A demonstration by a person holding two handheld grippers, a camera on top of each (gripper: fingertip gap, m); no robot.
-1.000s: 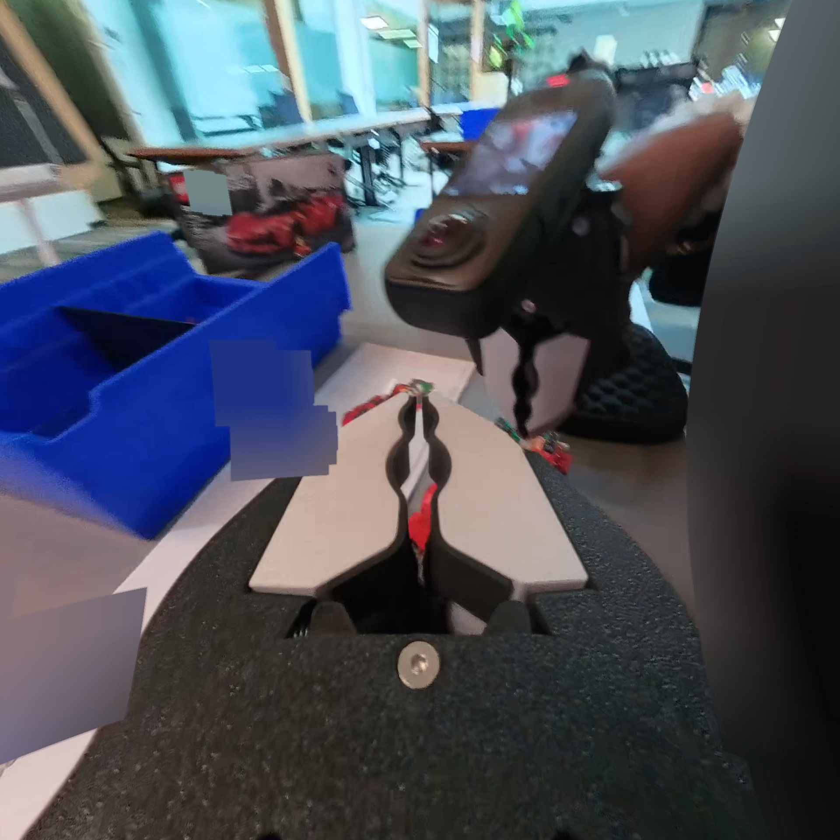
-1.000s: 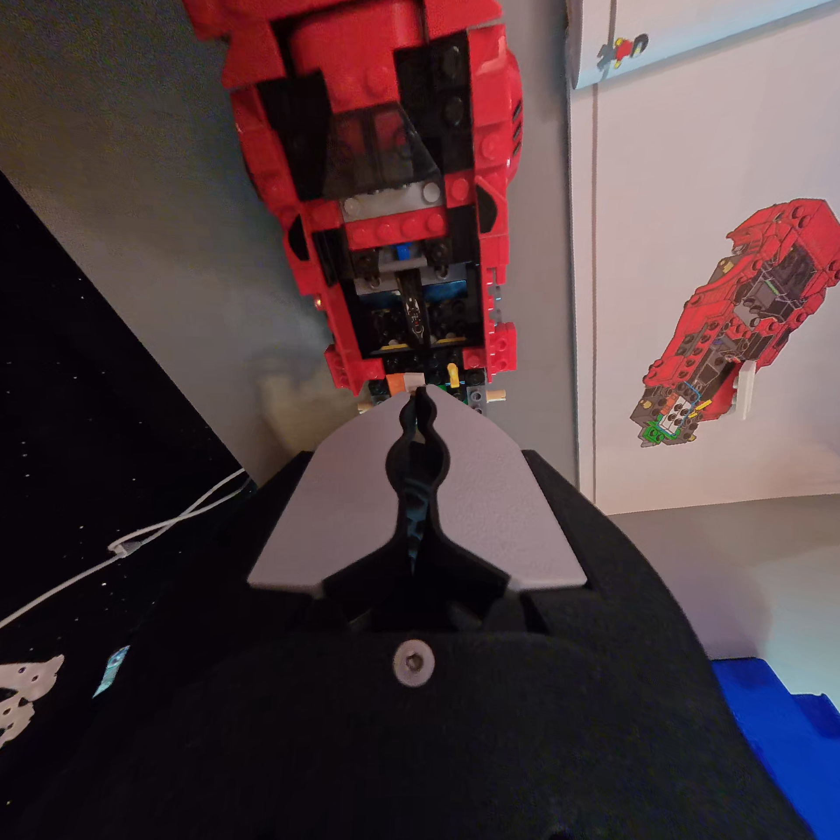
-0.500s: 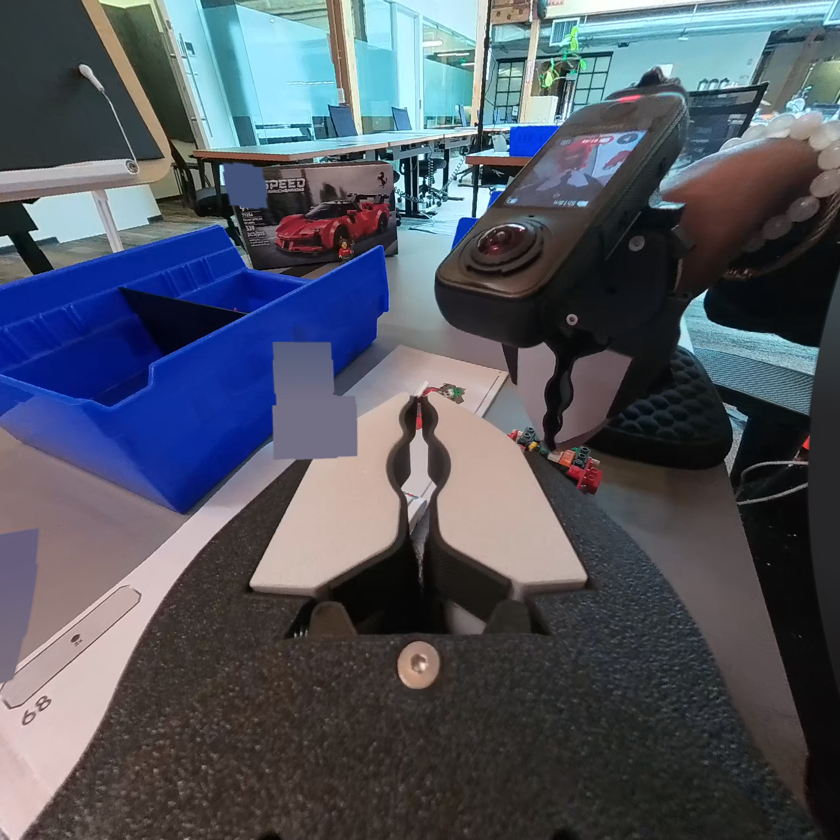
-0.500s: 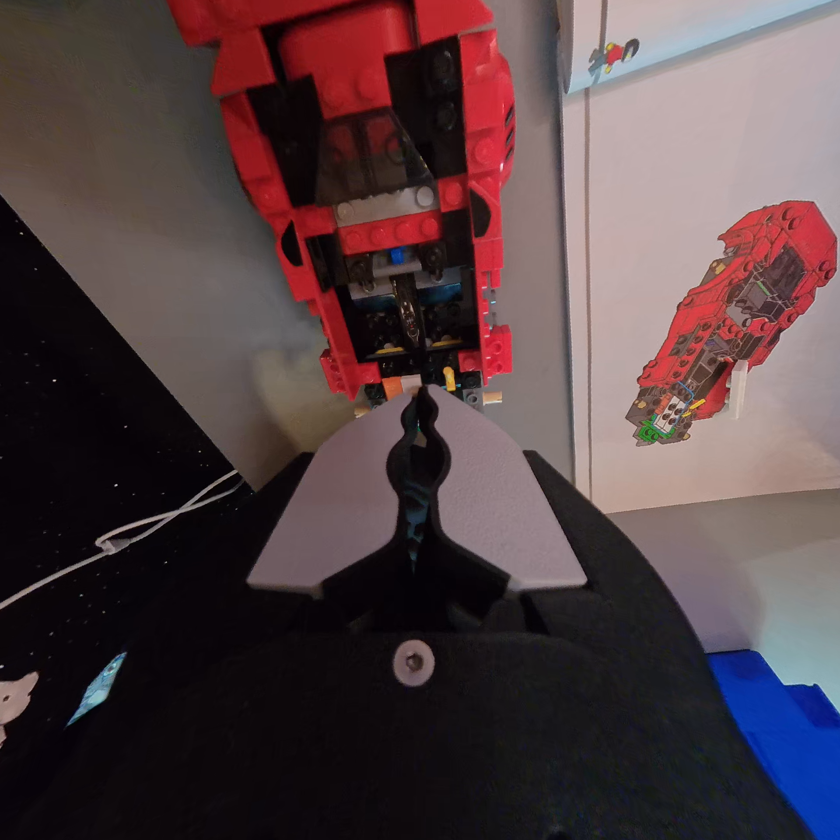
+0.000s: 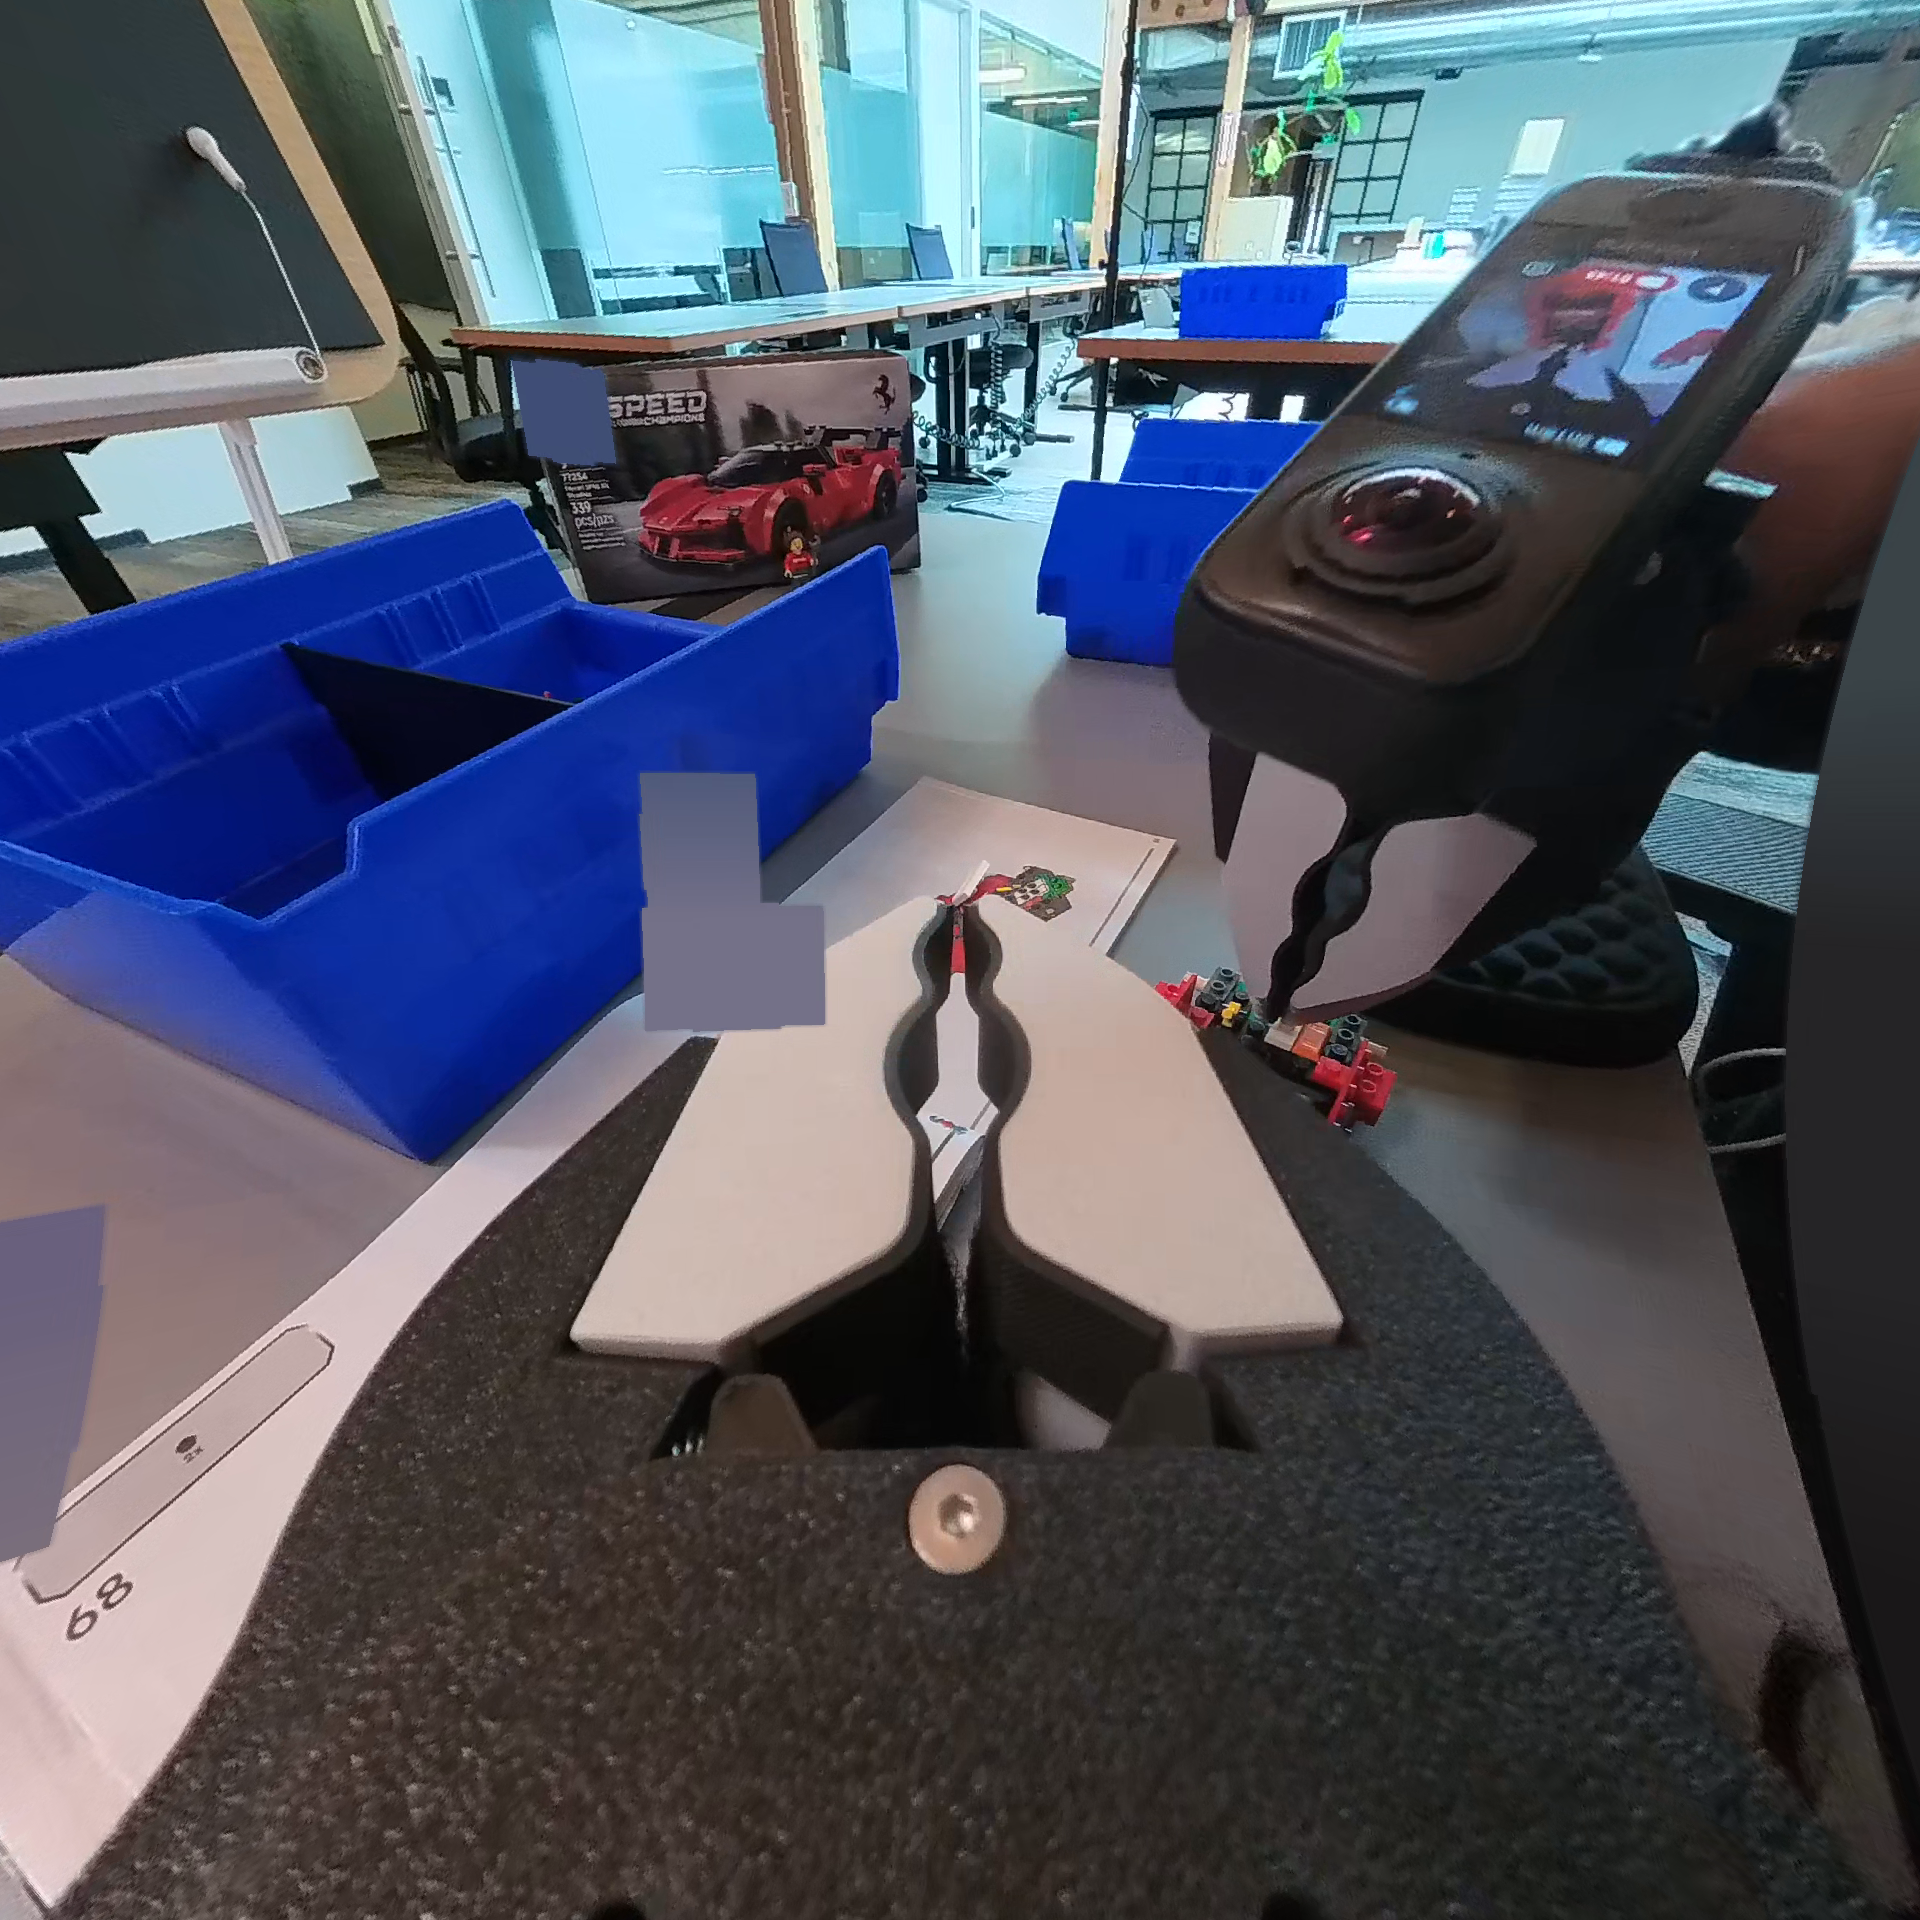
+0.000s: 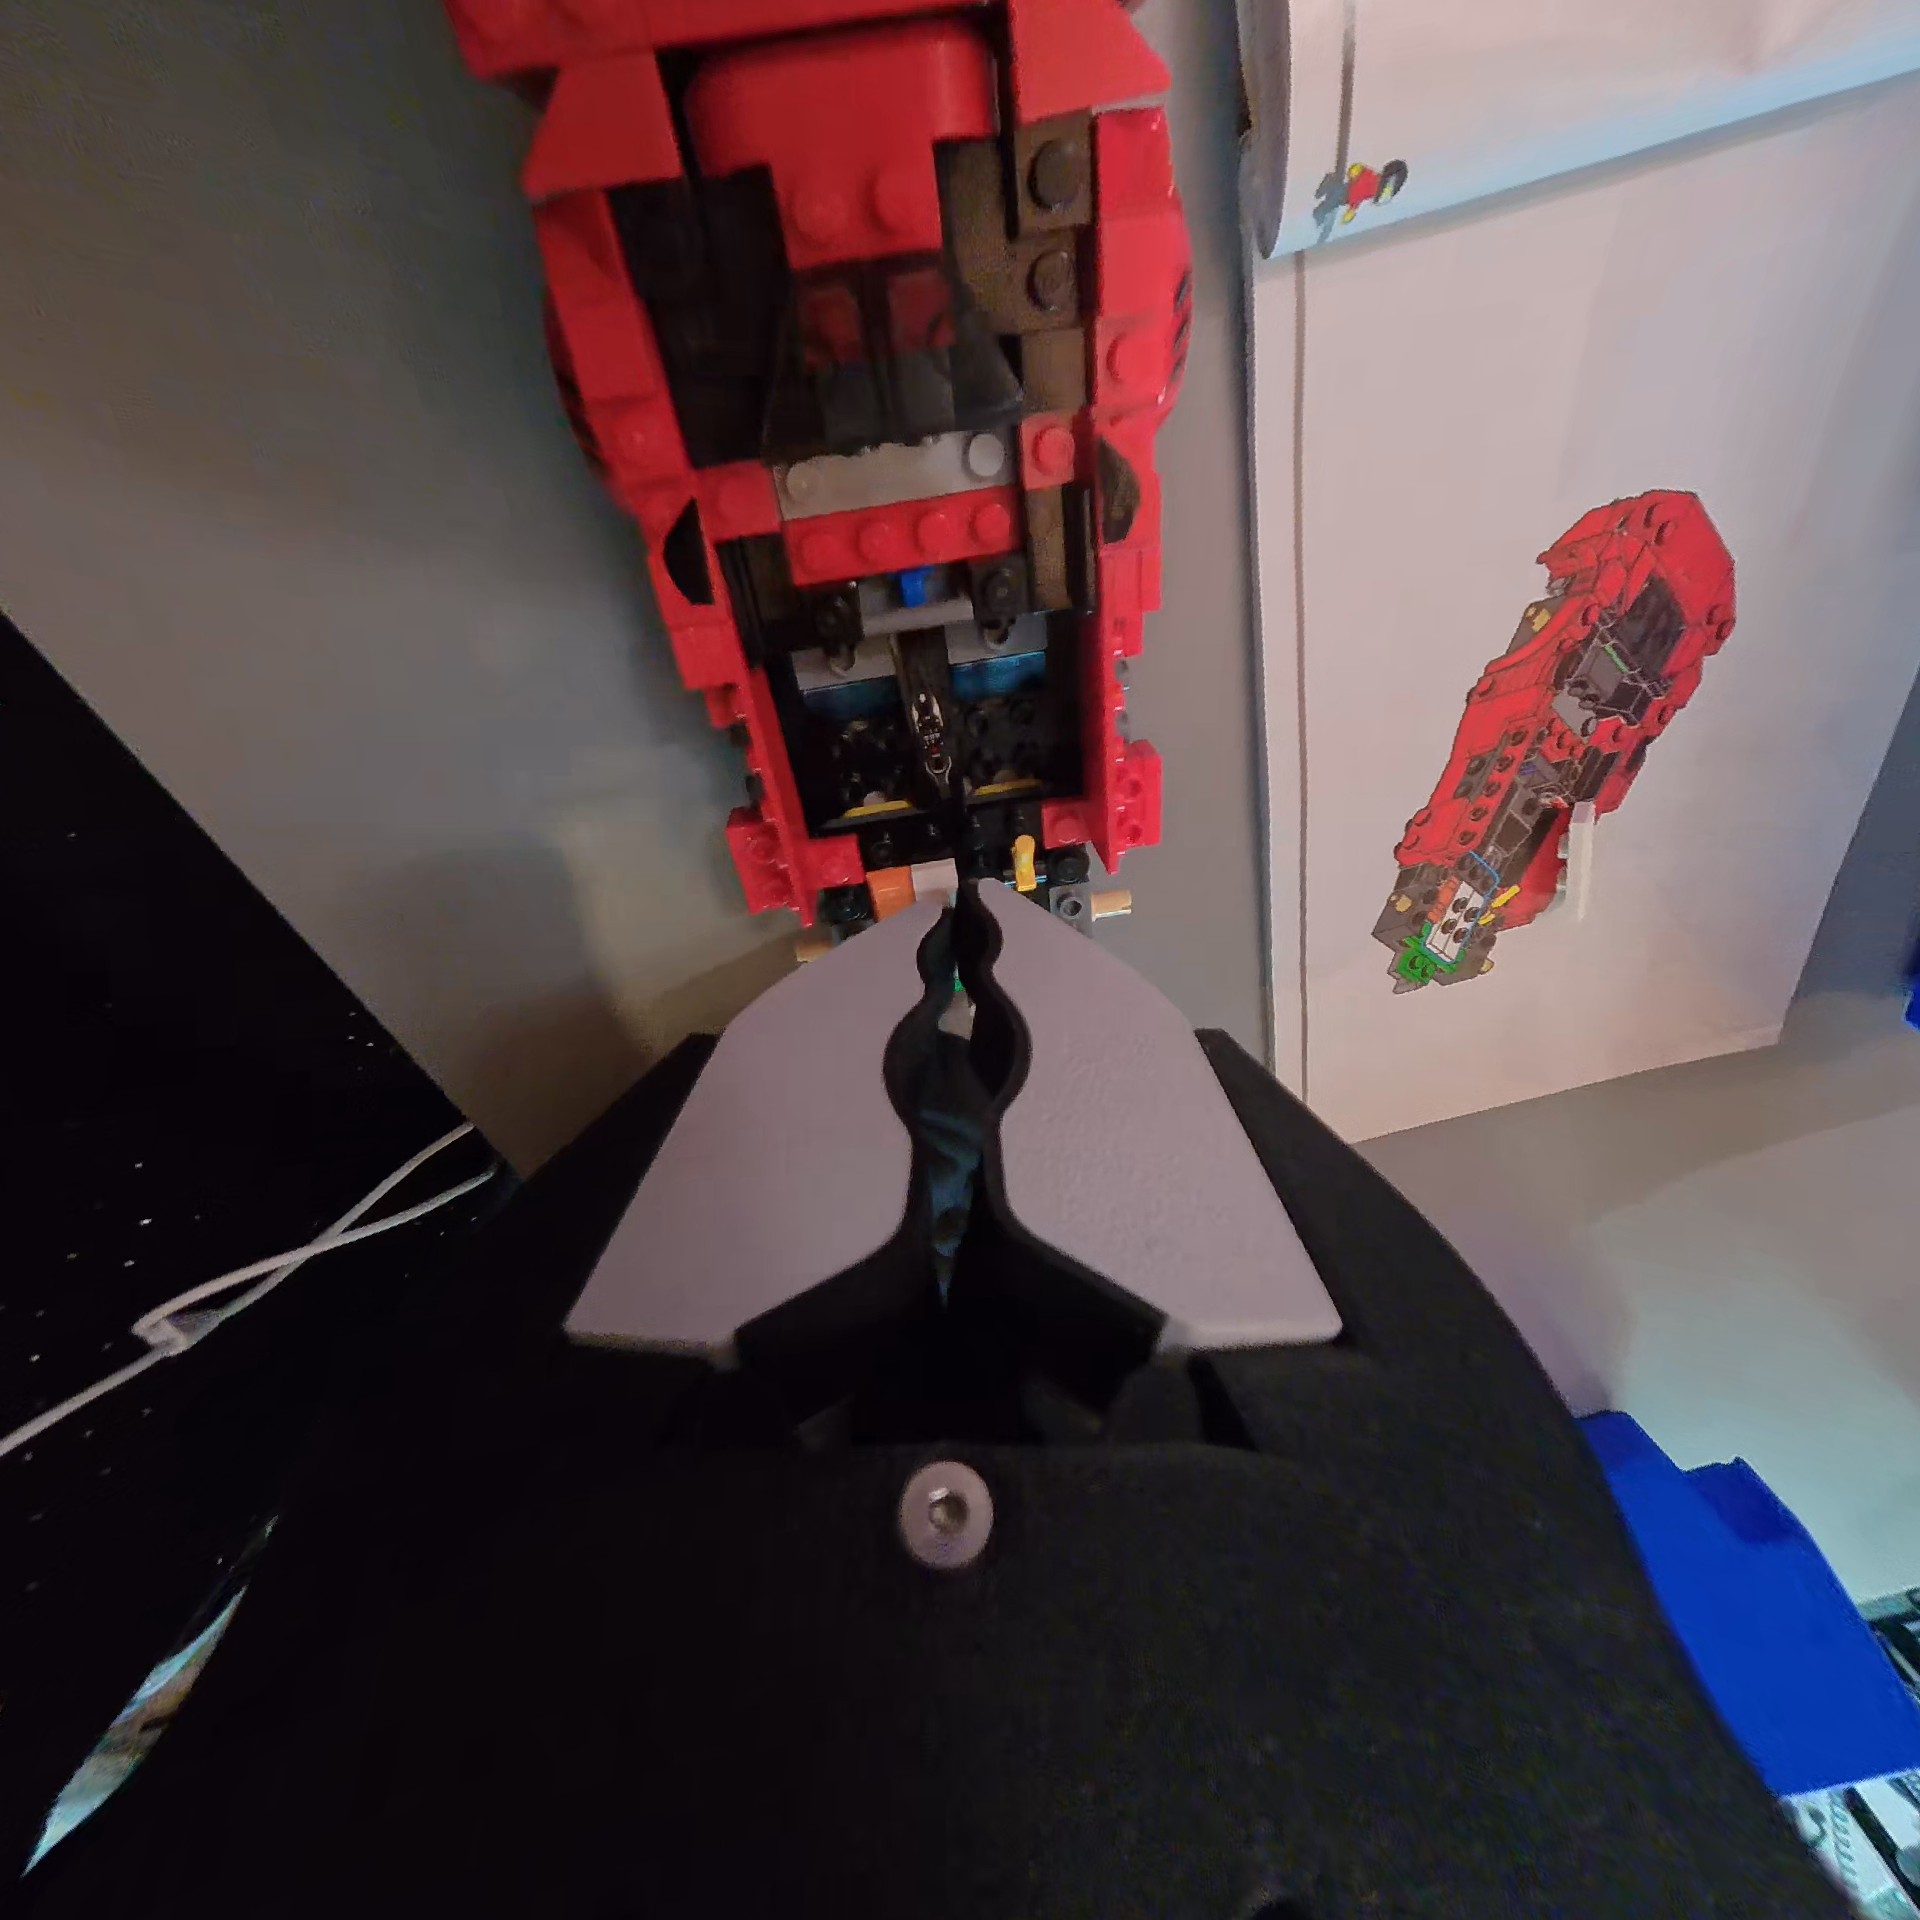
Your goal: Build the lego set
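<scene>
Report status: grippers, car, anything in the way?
Left gripper shut, empty, over instruction booklet. Right gripper shut, tips at rear of red lego car. Nothing blocking.

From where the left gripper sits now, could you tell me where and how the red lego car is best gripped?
Probably across the red lego car mid-body, on its flat red flanks, coming from above. It lies flat on the table, and the right gripper already occupies its tail end.

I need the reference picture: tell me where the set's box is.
In the left wrist view, the lego box stands on the table's far side, just behind the large blue bin, left of the smaller blue bin.
</scene>
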